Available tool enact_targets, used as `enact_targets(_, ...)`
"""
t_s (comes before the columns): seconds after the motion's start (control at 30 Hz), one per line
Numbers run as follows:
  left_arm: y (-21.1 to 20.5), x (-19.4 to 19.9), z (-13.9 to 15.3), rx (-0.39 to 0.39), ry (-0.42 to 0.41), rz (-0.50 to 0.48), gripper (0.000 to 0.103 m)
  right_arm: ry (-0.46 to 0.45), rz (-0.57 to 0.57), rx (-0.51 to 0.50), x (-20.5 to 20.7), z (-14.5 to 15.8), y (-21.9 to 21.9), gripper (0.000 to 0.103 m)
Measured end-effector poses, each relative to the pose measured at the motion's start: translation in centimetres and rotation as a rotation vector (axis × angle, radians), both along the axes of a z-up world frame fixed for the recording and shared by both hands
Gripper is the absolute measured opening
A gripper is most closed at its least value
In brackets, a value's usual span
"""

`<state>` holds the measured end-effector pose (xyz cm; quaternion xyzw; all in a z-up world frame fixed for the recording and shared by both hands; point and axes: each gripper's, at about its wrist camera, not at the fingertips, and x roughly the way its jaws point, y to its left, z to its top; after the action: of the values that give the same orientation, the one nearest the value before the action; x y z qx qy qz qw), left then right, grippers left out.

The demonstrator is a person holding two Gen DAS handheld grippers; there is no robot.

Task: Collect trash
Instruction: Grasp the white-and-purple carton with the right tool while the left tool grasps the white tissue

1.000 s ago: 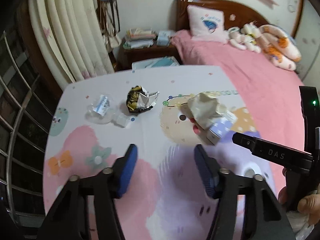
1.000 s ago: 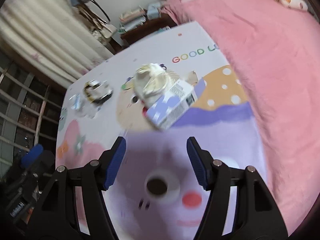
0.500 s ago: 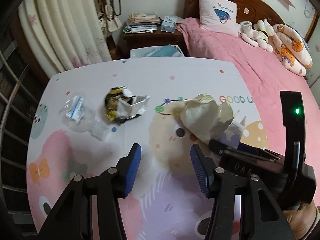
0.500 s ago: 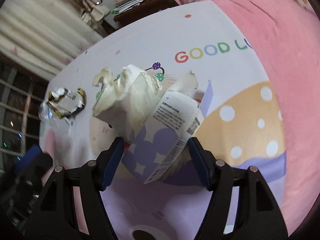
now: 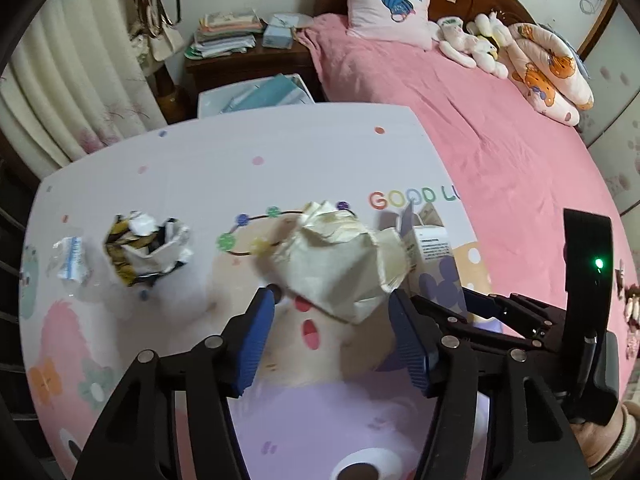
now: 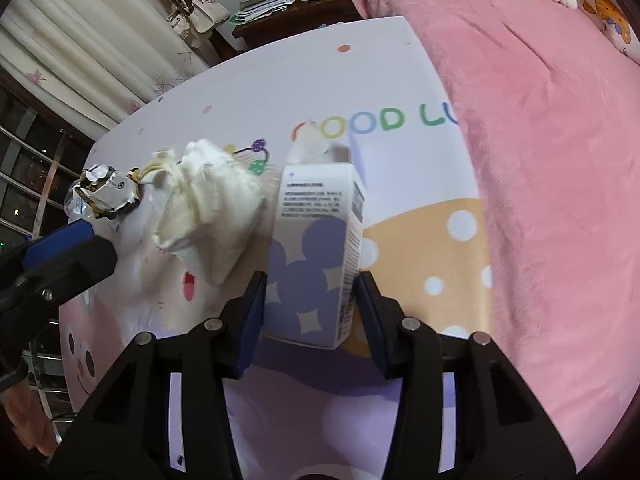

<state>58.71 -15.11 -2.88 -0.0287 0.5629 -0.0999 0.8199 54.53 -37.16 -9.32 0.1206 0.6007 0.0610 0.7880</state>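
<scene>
Trash lies scattered on a pastel cartoon play mat [image 5: 248,168] spread beside a pink bed [image 5: 500,152]. A small carton [image 6: 316,256] with purple round-eared shapes stands upright on the mat at centre right, between the blue pads of the right gripper [image 6: 310,312]; its jaws have just been closing, and both pads sit at the carton's sides, though the blur makes firm contact hard to confirm. Its torn top flap is open, and what is inside cannot be seen. Just left of the carton, touching or nearly so, sits a crumpled cream paper wad [image 5: 344,264]. The left gripper [image 5: 332,336] is unclenched, its jaws having just been opening, with the wad's near edge between the pads but neither pad pressing it. Farther left lies a crushed black, yellow and silver wrapper [image 5: 146,250], and past it a squashed clear plastic piece [image 5: 72,264] with a blue-and-white label. Beyond the mat's far edge, a white bin [image 5: 256,94] holds teal and white sheets, beside a dark nightstand [image 5: 248,60] stacked with papers.
</scene>
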Motion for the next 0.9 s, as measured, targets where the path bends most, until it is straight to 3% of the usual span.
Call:
enact_targets(0.13, -1.8, 1.2, -0.8, 0.008, 0.026, -0.017, 0.067, -0.019, 0.017, -0.012, -0.1, 0.1, -0.7, 0.04)
enact_targets(0.2, -2.8, 1.7, -1.2, 0.028, 0.04, -0.03, 0.081, -0.027, 0.024, -0.008, -0.1, 0.2, -0.9, 0.04)
enact_targets(0.37, -4.6, 2.6, -2.4, 0.098, 0.045, -0.055, 0.081, -0.05, 0.057, -0.013, 0.1, 0.5, -0.9, 0.04)
enact_targets(0.73, -4.2, 5.9, -6.1, 0.186, 0.085, 0.069, 0.08, -0.071, 0.093, -0.064, 1.2, 0.3, -0.1, 0.04)
enact_targets(0.9, -4.0, 6.4, -6.2, 0.172, 0.05, 0.103, 0.068, -0.095, 0.095, -0.053, 1.7, 0.1, 0.5, 0.04)
